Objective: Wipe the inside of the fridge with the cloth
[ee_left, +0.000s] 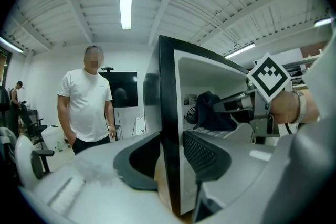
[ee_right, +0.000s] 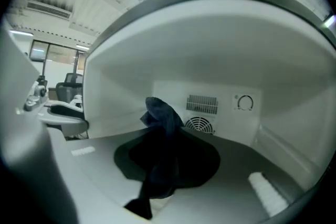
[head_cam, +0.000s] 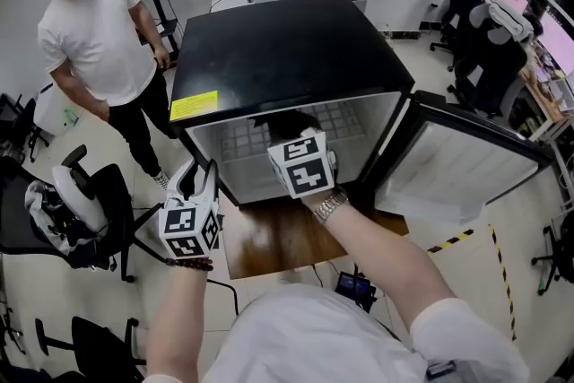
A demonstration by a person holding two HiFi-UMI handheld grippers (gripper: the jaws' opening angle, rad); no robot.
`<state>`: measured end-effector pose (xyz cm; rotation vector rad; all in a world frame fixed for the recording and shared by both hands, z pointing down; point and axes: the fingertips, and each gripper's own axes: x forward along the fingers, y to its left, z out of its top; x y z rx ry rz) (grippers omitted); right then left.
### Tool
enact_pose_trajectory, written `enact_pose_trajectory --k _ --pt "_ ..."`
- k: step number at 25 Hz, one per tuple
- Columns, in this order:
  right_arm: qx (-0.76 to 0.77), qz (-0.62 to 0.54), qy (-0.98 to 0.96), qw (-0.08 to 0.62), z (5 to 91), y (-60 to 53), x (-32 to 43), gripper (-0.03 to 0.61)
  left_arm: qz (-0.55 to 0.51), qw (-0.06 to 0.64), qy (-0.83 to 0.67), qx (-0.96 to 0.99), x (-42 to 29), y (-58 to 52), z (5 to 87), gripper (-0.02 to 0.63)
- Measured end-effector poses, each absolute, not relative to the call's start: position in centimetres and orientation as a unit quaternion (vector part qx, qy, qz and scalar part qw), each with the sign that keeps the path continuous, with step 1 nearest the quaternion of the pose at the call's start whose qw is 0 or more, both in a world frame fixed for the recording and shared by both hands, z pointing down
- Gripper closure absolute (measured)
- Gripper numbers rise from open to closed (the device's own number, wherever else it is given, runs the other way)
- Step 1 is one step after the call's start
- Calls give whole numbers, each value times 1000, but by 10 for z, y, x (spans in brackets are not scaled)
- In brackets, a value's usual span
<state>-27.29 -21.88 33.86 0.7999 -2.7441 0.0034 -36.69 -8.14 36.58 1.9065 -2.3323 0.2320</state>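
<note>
left gripper (ee_left: 170,162) sits at the near left corner of the fridge (head_cam: 287,49), its fingers about half apart and seemingly clamped on the front edge of the left wall. further right, inside the cavity, the right gripper (ee_right: 165,165) has its fingers nearly closed on the dark cloth (ee_right: 160,118). the cloth bunches upright ahead of them, short of the far wall. i judge there is room to sweep rightward. the door (head_cam: 448,179) hangs wide open at far right.
</note>
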Motion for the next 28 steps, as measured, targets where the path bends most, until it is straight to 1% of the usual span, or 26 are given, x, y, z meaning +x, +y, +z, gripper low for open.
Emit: enact_pose_trajectory --k 6,9,17,22,28 --pt "216 4 -969 121 333 -173 -315 512 76 60 -768 633 -368 -81 365 480" --pt "194 18 -973 122 338 -159 -328 512 76 61 -766 635 -368 -81 365 480" --pt "145 43 -974 171 390 -140 -349 513 74 58 -763 640 -367 -81 364 480" --pt "153 31 -967 201 410 -141 -349 513 74 57 -762 641 -367 -81 364 480" --pt "182 -3 -959 217 412 -150 -341 513 74 57 -762 640 -368 -81 365 480"
